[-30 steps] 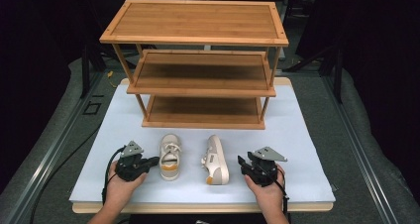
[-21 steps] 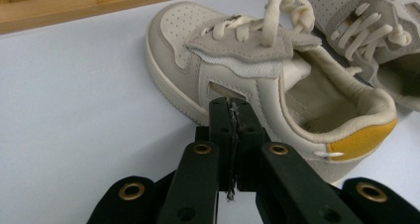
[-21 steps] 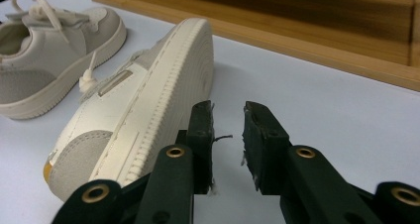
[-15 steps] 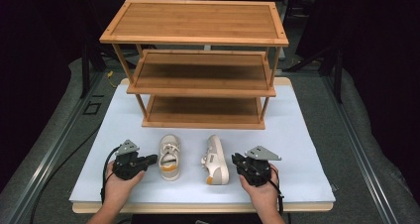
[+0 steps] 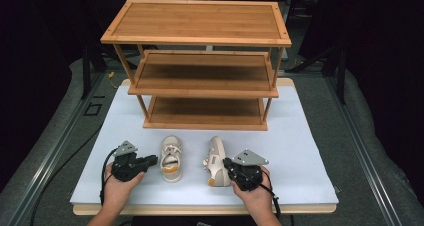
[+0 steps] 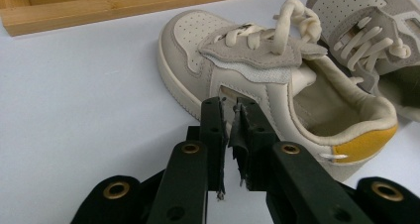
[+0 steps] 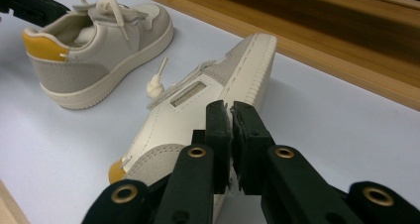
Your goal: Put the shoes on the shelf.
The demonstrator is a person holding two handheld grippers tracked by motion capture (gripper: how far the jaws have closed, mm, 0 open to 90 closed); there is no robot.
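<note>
Where the white mat [image 5: 310, 151] carries two small cream shoes in front of a three-tier wooden rack [image 5: 200, 61], both hand-held grippers sit low at the near edge. The left gripper [image 6: 229, 116] has its jaws pressed together with nothing between them, its tips just short of the side of the upright shoe [image 6: 277, 80], which has a yellow heel patch. The right gripper [image 7: 231, 116] likewise has its jaws pressed together and empty, directly beside the second shoe [image 7: 208, 105], which lies tipped on its side, sole facing the gripper.
</note>
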